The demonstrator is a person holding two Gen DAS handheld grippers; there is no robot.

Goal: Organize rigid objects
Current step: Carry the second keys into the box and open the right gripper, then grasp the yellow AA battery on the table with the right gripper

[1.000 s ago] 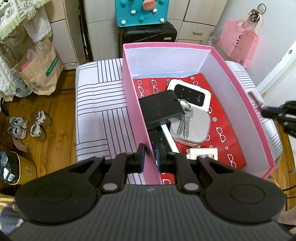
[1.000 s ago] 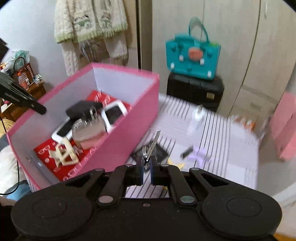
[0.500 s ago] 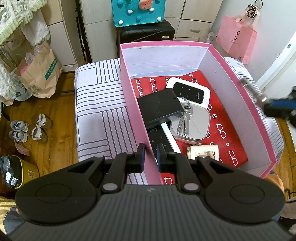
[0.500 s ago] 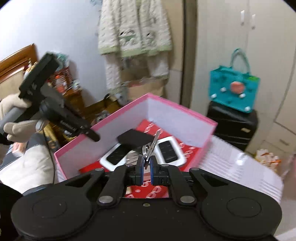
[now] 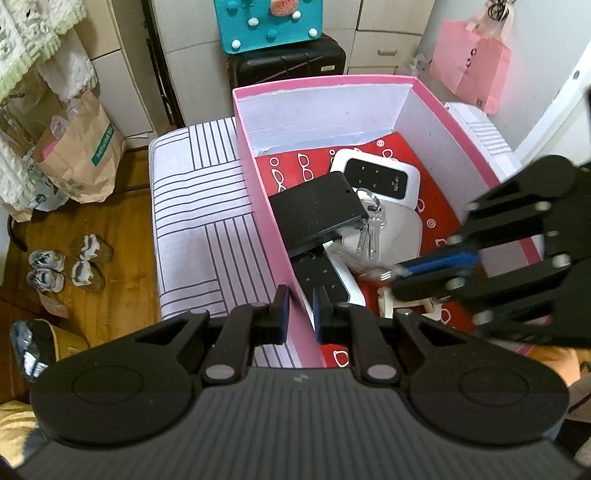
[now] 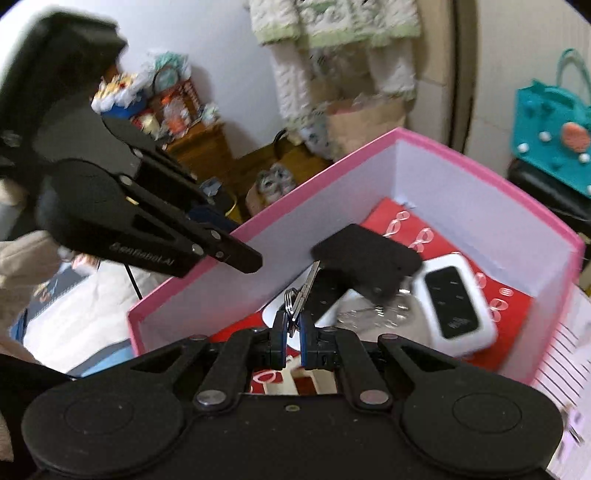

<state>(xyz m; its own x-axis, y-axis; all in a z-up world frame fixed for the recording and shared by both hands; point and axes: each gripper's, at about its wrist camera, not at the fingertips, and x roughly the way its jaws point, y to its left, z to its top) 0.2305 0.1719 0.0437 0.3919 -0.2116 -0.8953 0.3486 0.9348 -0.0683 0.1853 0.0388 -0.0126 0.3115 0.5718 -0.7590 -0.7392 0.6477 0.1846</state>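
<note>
A pink box (image 5: 258, 192) with a red patterned floor stands on a striped cushion (image 5: 199, 206). It holds a black flat case (image 5: 317, 214), a white router (image 5: 376, 177), a silver case with keys on it (image 5: 369, 232), a white remote (image 5: 325, 277) and a cream bracket. My left gripper (image 5: 298, 310) is shut on the box's left wall. My right gripper (image 6: 291, 338) is shut on a key on a ring (image 6: 301, 295) and holds it over the box's near end; it also shows in the left wrist view (image 5: 406, 275).
A black suitcase (image 5: 288, 66) with a teal bag (image 5: 266, 22) on it stands behind the box. A pink bag (image 5: 469, 66) hangs at the back right. A paper bag (image 5: 81, 155) and shoes (image 5: 66, 266) are on the wood floor to the left.
My right gripper has swung with the key from beside the box to over its near end, coming in over the right wall. My left gripper has kept its hold on the left wall.
</note>
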